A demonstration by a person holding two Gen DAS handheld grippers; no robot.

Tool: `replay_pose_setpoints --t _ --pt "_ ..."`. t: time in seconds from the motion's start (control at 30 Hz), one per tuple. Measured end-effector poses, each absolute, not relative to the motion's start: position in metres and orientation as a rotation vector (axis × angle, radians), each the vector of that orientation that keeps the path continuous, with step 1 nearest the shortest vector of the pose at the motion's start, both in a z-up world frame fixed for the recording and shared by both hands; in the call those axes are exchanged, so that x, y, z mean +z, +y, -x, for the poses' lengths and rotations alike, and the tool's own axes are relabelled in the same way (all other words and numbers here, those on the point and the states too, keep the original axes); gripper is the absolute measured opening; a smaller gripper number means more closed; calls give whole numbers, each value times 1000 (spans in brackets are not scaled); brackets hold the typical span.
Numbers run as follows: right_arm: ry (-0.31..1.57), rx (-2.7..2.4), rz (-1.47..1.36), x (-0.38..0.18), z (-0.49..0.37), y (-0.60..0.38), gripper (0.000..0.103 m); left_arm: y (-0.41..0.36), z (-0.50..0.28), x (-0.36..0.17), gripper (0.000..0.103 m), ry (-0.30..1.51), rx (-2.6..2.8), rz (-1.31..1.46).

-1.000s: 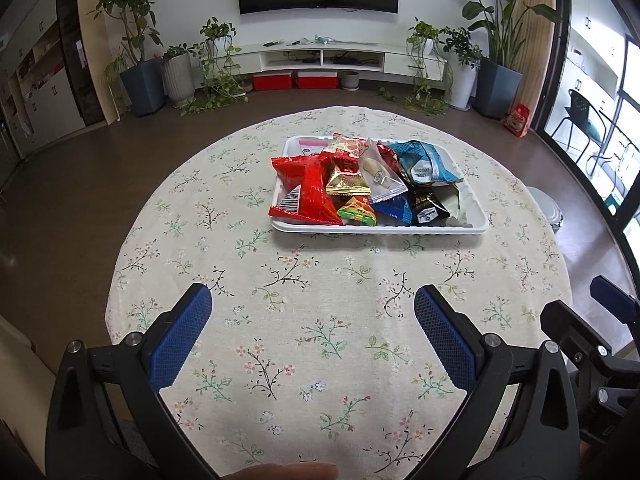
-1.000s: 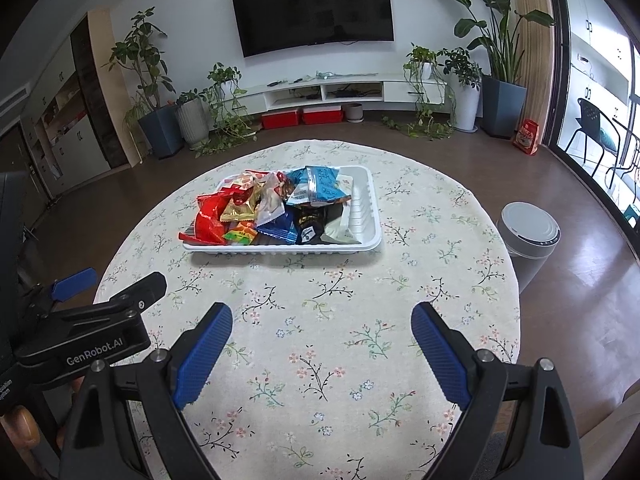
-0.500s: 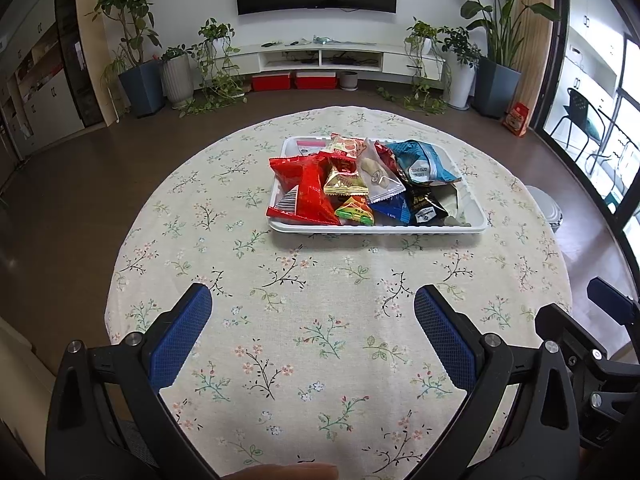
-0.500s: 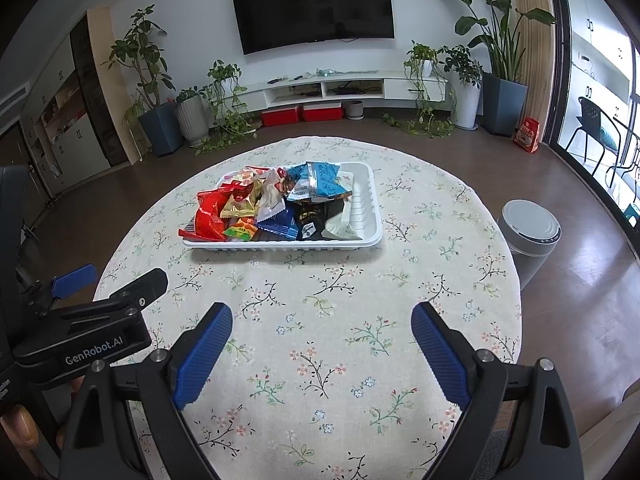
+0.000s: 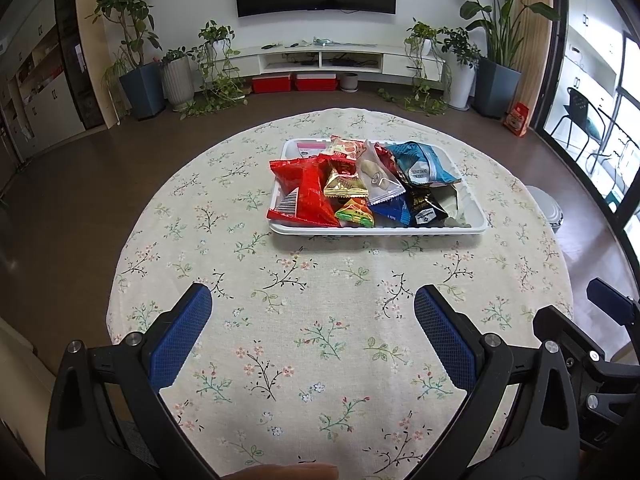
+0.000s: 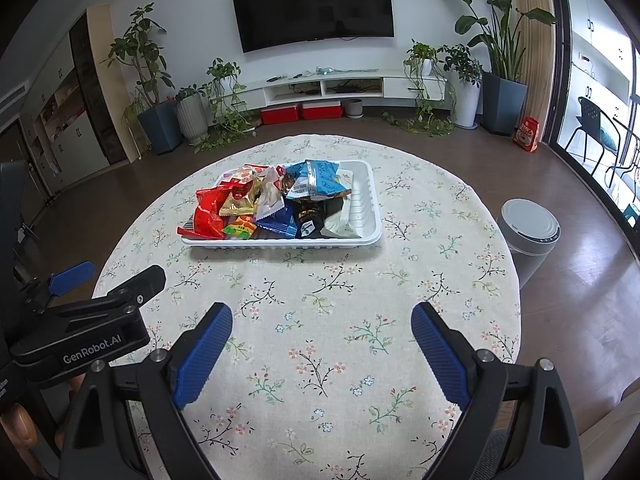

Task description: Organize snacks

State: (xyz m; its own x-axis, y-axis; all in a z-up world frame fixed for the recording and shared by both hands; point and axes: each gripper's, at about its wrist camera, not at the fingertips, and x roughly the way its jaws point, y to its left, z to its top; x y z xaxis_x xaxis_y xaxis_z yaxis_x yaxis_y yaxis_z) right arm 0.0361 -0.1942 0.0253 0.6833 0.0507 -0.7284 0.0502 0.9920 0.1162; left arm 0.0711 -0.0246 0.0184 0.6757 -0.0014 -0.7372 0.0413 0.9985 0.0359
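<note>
A white tray sits at the middle of the round table, heaped with snack packets. On its left lies a big red bag; a blue bag sits at the back right, a black packet at the front. My left gripper hovers over the near cloth, open, with nothing between its blue pads. My right gripper is likewise open and empty, well short of the tray. The left gripper's body shows at the right wrist view's left edge.
A flowered cloth covers the table. A grey lidded bin stands on the floor at the table's right. Potted plants, a low TV shelf and red boxes line the far wall.
</note>
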Motion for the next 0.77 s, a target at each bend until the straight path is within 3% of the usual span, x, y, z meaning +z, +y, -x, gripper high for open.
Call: replay_pose_setpoints --t 0.77 --pt "825 -3 -134 22 -36 -196 93 -24 -69 26 103 787 -30 -30"
